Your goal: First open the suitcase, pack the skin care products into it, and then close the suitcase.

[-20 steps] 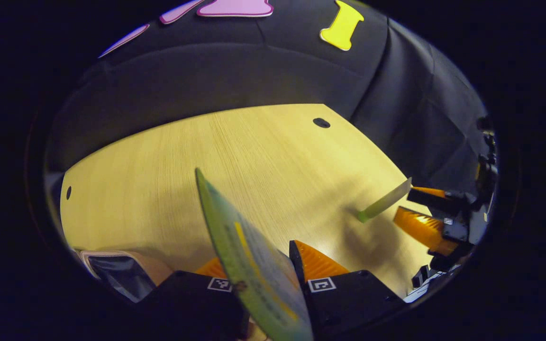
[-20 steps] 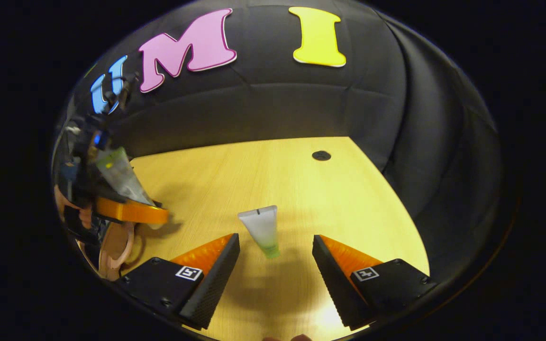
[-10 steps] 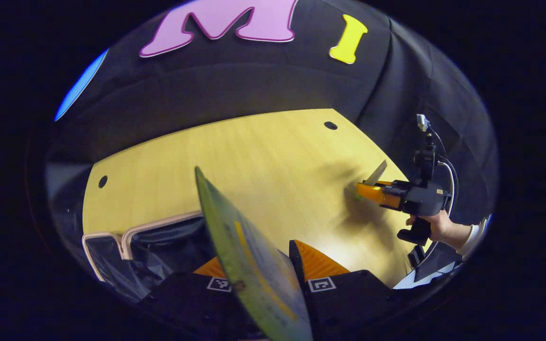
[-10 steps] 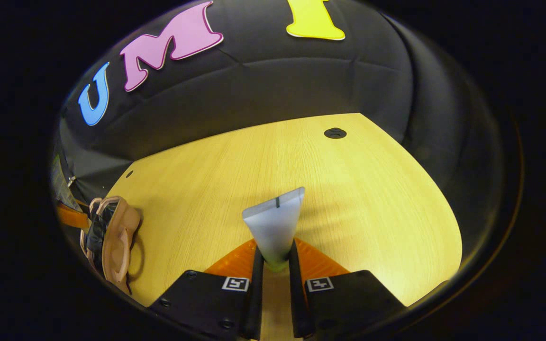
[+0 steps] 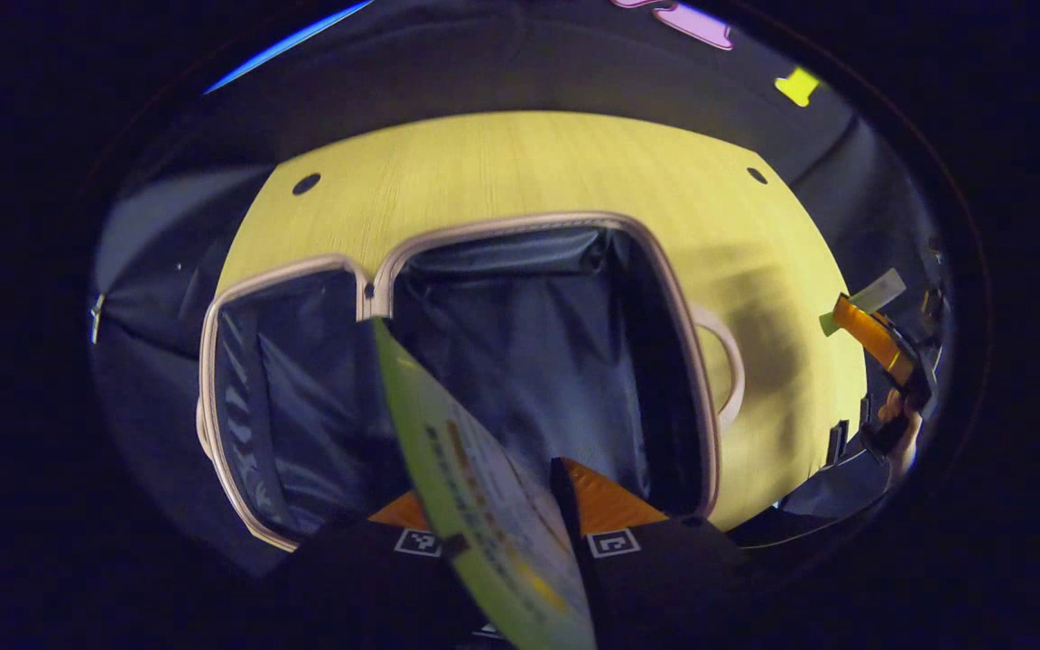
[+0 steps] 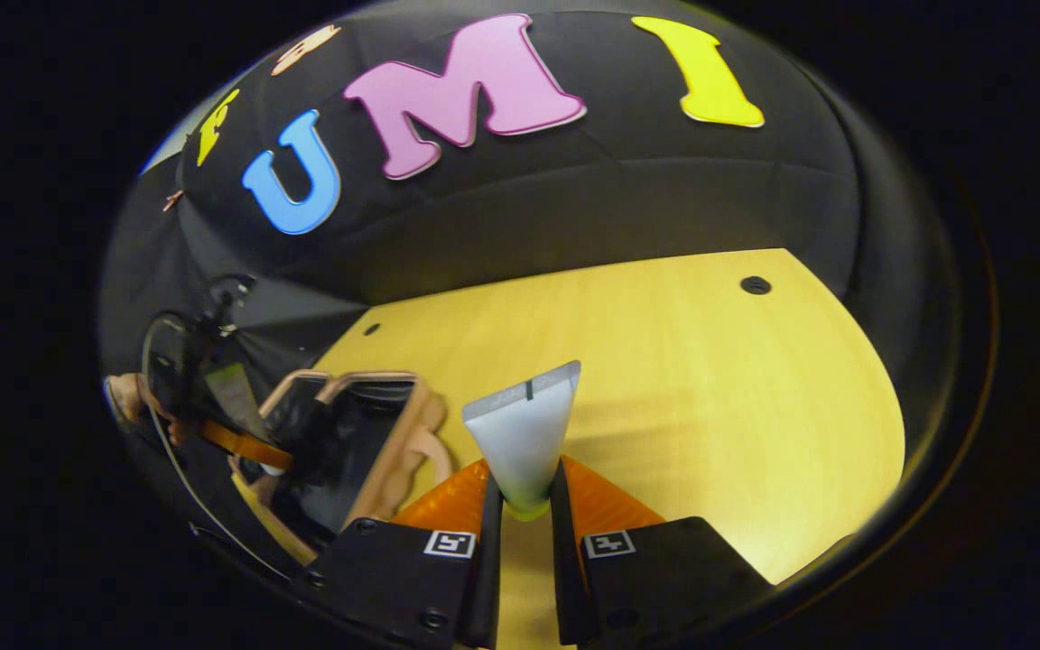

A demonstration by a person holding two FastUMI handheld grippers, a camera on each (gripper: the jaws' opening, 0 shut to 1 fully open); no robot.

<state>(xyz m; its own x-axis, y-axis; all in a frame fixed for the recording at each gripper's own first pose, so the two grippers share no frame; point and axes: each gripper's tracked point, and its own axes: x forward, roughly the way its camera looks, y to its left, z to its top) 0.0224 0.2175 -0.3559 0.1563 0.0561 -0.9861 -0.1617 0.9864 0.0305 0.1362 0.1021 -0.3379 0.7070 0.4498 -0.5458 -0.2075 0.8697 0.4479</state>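
Note:
The pink suitcase [image 5: 705, 397] lies open on the wooden table [image 5: 502, 171], its two dark-lined halves facing up. My left gripper [image 5: 506, 506] hangs above the right half, shut on a large green tube [image 5: 466, 492] that sticks up edge-on. In the right gripper view, my right gripper [image 6: 524, 506] is shut on a small white tube [image 6: 524, 438] with a green cap end, held above the table. The suitcase [image 6: 394, 460] lies to its left, with the left gripper [image 6: 245, 438] over it. The right gripper [image 5: 872, 329] with its small tube [image 5: 868, 296] also appears at the right edge of the left gripper view.
Bare table [image 6: 682, 379] stretches ahead and to the right of the right gripper. Small dark holes [image 5: 306, 183] mark the table's far corners. A hand [image 6: 123, 397] holds the left gripper at the far left of the right gripper view.
My left gripper has carried the large tube from beside the suitcase to above its open halves. My right gripper has swung left with the small tube, bringing the suitcase closer in its view.

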